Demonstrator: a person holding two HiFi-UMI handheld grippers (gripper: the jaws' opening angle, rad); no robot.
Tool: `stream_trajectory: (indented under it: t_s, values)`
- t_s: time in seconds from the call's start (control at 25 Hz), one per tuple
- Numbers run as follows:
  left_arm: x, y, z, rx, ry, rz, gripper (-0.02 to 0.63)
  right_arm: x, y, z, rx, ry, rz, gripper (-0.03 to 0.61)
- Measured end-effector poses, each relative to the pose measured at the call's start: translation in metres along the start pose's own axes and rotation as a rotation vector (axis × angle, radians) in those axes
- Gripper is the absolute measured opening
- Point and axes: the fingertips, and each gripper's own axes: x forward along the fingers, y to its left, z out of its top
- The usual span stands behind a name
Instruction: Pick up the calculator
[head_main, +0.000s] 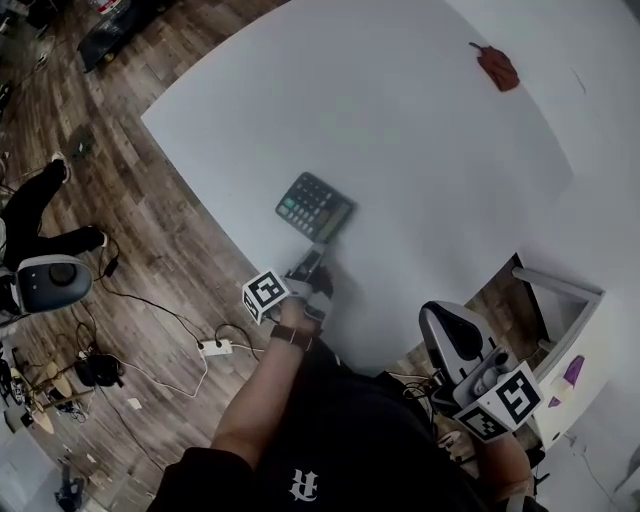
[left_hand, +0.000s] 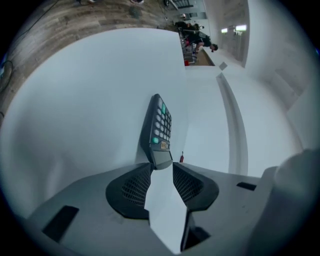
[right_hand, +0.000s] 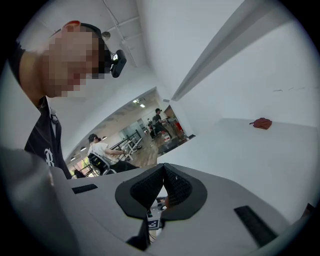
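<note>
A dark calculator (head_main: 315, 207) with green keys lies flat on the white table (head_main: 420, 130), near its front edge. My left gripper (head_main: 312, 258) reaches in from the table edge, its tips at the calculator's near end. In the left gripper view the calculator (left_hand: 159, 131) appears edge-on, display end just at the gap between the tips of the left gripper (left_hand: 161, 167). The jaws stand open and the pads do not press on it. My right gripper (head_main: 436, 314) hangs off the table at the lower right. In the right gripper view the right gripper (right_hand: 163, 169) has its tips together, nothing between them.
A small red object (head_main: 497, 67) lies at the table's far right. Left of the table is wood floor with cables, a power strip (head_main: 215, 347) and a person's legs (head_main: 40, 215). A white cabinet (head_main: 560, 330) stands at the right.
</note>
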Motion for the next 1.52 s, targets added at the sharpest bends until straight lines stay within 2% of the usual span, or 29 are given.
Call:
stream_trajectory:
  t_s: [0.28,0.48,0.68,0.84,1.0,1.32,1.52]
  values:
    - [0.011,0.013,0.004,-0.108,-0.010,0.015,0.121,0.015,-0.008,0.000,0.033,0.027,-0.002,0.011]
    - [0.023,0.016,0.009,-0.131,-0.019,0.008,0.124,0.020,-0.012,-0.001,0.046,0.042,-0.010,0.011]
    - [0.030,0.017,0.013,-0.169,-0.022,-0.047,0.127,0.023,-0.013,-0.003,0.053,0.053,-0.022,0.011]
    - [0.031,0.014,0.014,-0.211,-0.029,-0.089,0.085,0.021,-0.015,-0.004,0.055,0.053,-0.035,0.011]
    - [0.024,0.008,0.019,-0.167,-0.037,-0.096,0.055,0.019,-0.008,-0.005,0.055,0.049,-0.042,0.011]
    - [0.014,-0.001,0.019,-0.052,-0.035,-0.078,0.051,0.006,-0.008,-0.009,0.044,0.014,-0.038,0.011]
    - [0.003,-0.042,0.014,0.059,-0.021,-0.140,0.051,-0.003,-0.008,-0.009,0.049,-0.030,-0.031,0.011]
